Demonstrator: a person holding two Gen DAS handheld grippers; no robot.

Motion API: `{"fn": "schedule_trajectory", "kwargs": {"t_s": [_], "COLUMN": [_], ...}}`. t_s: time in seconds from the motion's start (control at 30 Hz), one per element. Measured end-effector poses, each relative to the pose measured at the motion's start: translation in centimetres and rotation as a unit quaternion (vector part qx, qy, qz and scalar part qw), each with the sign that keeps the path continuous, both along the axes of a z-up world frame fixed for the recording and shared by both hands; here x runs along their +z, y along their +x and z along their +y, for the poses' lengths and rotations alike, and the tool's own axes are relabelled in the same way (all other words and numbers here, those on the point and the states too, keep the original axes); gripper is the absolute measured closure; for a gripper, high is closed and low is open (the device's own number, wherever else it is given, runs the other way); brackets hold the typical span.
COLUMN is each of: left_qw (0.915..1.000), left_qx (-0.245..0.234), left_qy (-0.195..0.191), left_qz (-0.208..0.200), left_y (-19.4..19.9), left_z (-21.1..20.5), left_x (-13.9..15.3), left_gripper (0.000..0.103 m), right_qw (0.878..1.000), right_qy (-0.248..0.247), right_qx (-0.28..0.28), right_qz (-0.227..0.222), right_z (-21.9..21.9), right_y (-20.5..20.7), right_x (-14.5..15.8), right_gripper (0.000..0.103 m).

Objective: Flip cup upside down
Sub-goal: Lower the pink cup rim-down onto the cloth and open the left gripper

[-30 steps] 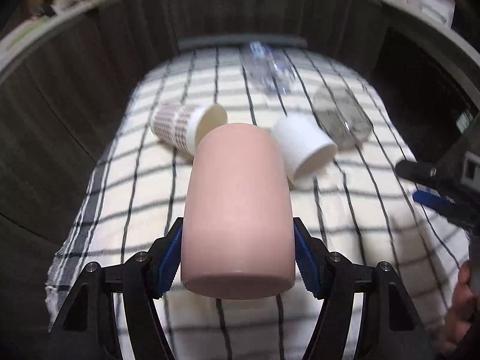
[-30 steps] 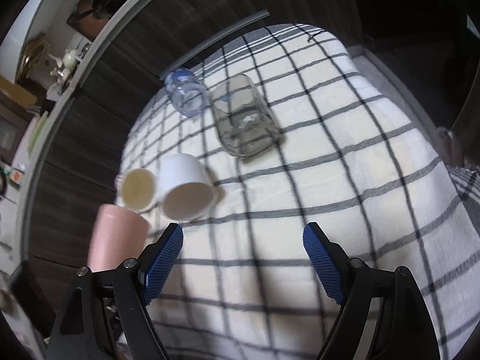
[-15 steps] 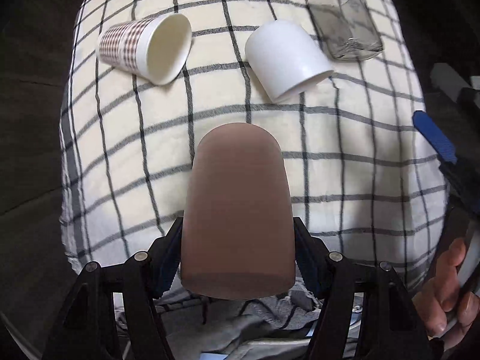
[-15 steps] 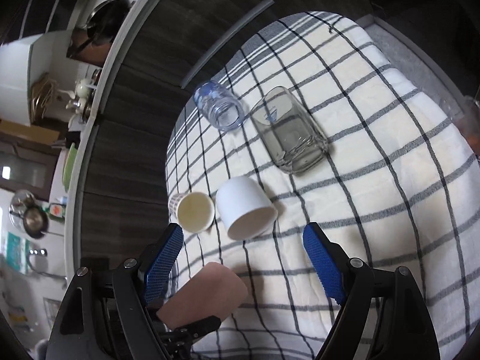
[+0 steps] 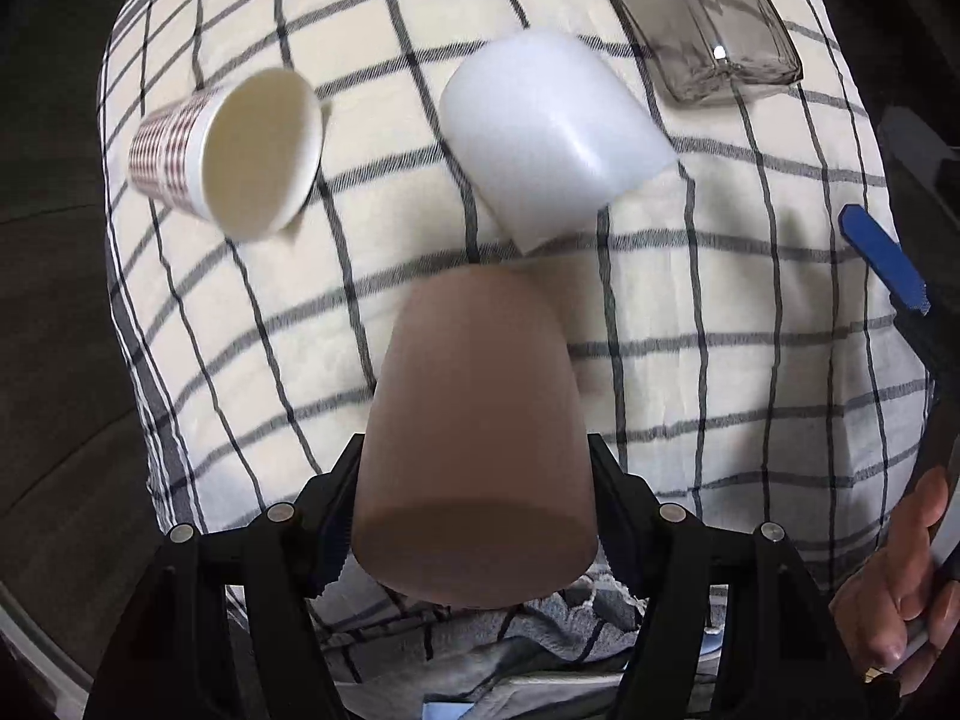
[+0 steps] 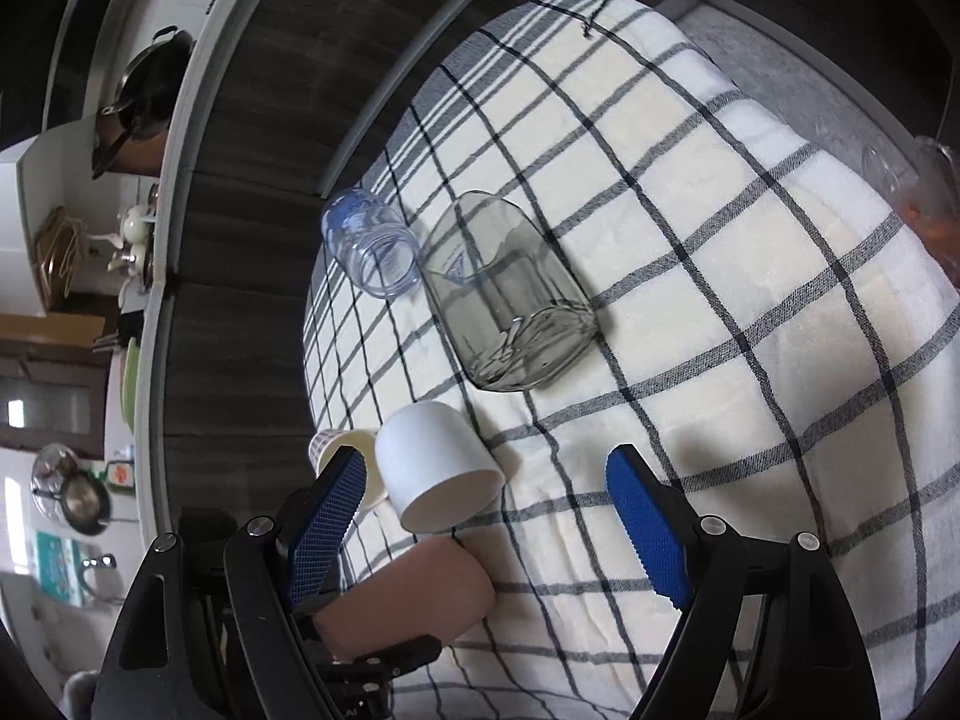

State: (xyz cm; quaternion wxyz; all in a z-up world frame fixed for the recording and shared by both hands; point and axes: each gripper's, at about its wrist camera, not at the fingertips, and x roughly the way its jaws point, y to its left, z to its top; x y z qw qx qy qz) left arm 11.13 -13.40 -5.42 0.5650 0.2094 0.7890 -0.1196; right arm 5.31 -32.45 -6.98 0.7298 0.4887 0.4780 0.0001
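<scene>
My left gripper (image 5: 474, 504) is shut on a pink cup (image 5: 474, 420). The cup points away from the camera and down toward the checked cloth (image 5: 750, 312), its far end close to the cloth near a white cup (image 5: 552, 132) lying on its side. The pink cup also shows in the right wrist view (image 6: 414, 594), low left, held by the left gripper. My right gripper (image 6: 486, 534) is open and empty above the cloth (image 6: 750, 300), just right of the pink cup.
A patterned paper cup (image 5: 234, 156) lies on its side at the left, mouth toward me. A grey glass tumbler (image 5: 702, 18) and a clear blue bottle (image 6: 372, 246) lie further back. The cloth's edges drop to a dark surround.
My left gripper has tipped forward and down, bringing the pink cup's far end low over the cloth near the white cup. The right gripper has risen and stays open.
</scene>
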Motion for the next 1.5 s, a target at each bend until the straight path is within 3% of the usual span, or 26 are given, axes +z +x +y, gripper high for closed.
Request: {"fn": "schedule_trajectory", "kwargs": {"t_s": [0.27,0.33,0.5,0.63,0.83,0.93,1.1,1.33,1.5], "left_qw": [0.9999,0.9996,0.9961,0.9883,0.9665,0.9511,0.9199,0.8764,0.8496], "left_qx": [-0.007,-0.011,-0.02,-0.004,0.024,0.033,0.05,0.075,0.087], "left_qy": [-0.007,-0.015,-0.037,-0.072,-0.117,-0.137,-0.154,-0.168,-0.168], "left_qz": [-0.013,-0.023,-0.077,-0.134,-0.227,-0.274,-0.357,-0.445,-0.492], "left_y": [0.3,0.1,-1.1,-2.4,-5.4,-7.0,-9.3,-11.6,-13.1], "left_z": [-0.5,-0.4,0.4,1.4,4.7,5.9,7.6,10.2,11.1], "left_x": [0.0,0.5,3.0,5.2,6.7,7.0,7.1,6.8,6.6], "left_gripper": [0.034,0.026,0.023,0.021,0.021,0.021,0.021,0.015,0.014], "right_qw": [1.0,1.0,1.0,0.998,0.984,0.974,0.951,0.928,0.905], "right_qy": [-0.002,-0.003,-0.011,-0.051,-0.154,-0.203,-0.283,-0.344,-0.396], "right_qx": [0.001,0.001,0.015,0.03,0.045,0.051,0.063,0.074,0.04], "right_qz": [0.007,0.007,-0.001,-0.022,-0.072,-0.087,-0.104,-0.119,-0.152], "right_z": [-0.2,-0.2,0.6,1.9,4.2,5.2,7.3,9.7,10.5], "right_y": [0.4,0.3,0.1,-0.5,-2.9,-4.1,-5.9,-7.6,-9.8], "right_x": [-0.9,-0.8,0.0,1.9,5.5,6.5,7.8,7.7,8.0], "right_gripper": [0.02,0.02,0.02,0.02,0.02,0.02,0.02,0.02,0.017]}}
